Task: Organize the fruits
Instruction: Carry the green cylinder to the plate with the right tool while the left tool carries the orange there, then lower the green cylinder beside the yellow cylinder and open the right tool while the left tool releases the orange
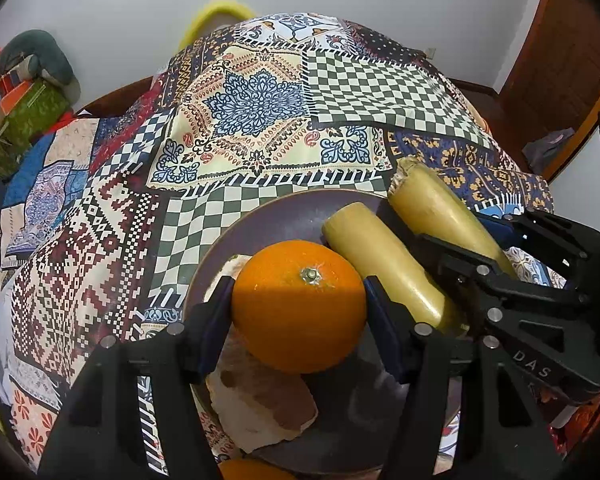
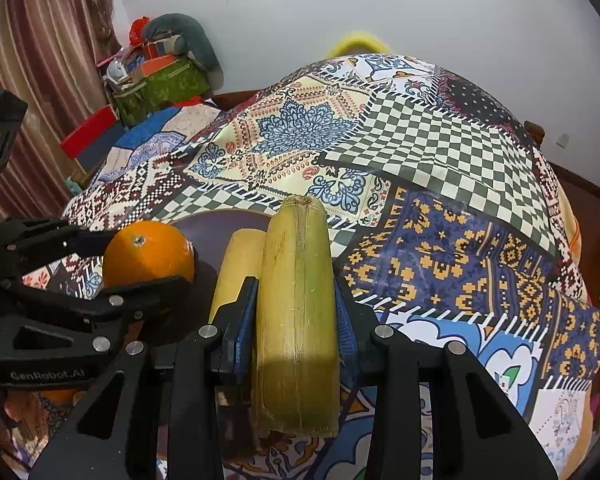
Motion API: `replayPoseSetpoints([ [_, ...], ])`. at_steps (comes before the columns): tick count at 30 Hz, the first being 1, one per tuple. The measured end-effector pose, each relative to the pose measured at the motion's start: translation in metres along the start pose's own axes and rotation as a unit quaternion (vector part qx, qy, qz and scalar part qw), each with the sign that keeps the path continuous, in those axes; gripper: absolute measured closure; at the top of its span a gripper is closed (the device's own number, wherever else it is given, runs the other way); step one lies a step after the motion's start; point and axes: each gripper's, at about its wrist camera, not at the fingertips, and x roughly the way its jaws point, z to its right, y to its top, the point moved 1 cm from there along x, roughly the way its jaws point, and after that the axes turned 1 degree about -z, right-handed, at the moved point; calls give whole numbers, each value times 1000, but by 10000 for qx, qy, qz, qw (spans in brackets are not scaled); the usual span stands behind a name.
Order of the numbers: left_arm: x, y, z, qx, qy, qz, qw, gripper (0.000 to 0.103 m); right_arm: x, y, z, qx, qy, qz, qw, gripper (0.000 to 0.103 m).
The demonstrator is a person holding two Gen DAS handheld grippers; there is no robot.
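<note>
My left gripper [image 1: 298, 300] is shut on an orange [image 1: 300, 304], stem end up, over a purple plate [image 1: 276, 216]. A yellow-green cane piece [image 1: 384, 264] lies on the plate just right of the orange. My right gripper [image 2: 296, 292] is shut on a second, thicker cane piece [image 2: 296, 312], which is over the plate's right rim beside the first piece [image 2: 240, 264]. In the right wrist view the orange [image 2: 148, 252] shows at the left in the left gripper [image 2: 132, 260]. In the left wrist view the right gripper [image 1: 484, 236] holds its cane piece [image 1: 440, 208].
A beige and brown chunk [image 1: 260, 396] lies on the plate under the orange. Another orange [image 1: 248, 470] peeks in at the bottom edge. A patchwork cloth [image 1: 252, 112] covers the table. Boxes and bags [image 2: 160, 76] are stacked at the far left by the wall.
</note>
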Motion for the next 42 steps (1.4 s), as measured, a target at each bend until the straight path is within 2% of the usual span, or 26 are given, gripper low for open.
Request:
replayPoseSetpoints([
  [9, 6, 1, 0, -28, -37, -188, 9998, 38, 9, 1, 2, 39, 18, -194, 9998, 69],
  [13, 10, -1, 1, -88, -242, -308, 9992, 36, 5, 1, 2, 52, 89, -106, 9999, 69],
  [21, 5, -4, 4, -42, -99, -244, 9996, 36, -7, 3, 0, 26, 26, 38, 10000, 69],
  [29, -26, -8, 0, -186, -37, 60, 9998, 35, -31, 4, 0, 126, -6, 220, 9997, 69],
  [42, -104, -34, -19, -506, 107, 701, 9962, 35, -95, -9, -29, -90, -177, 672, 9975, 69],
])
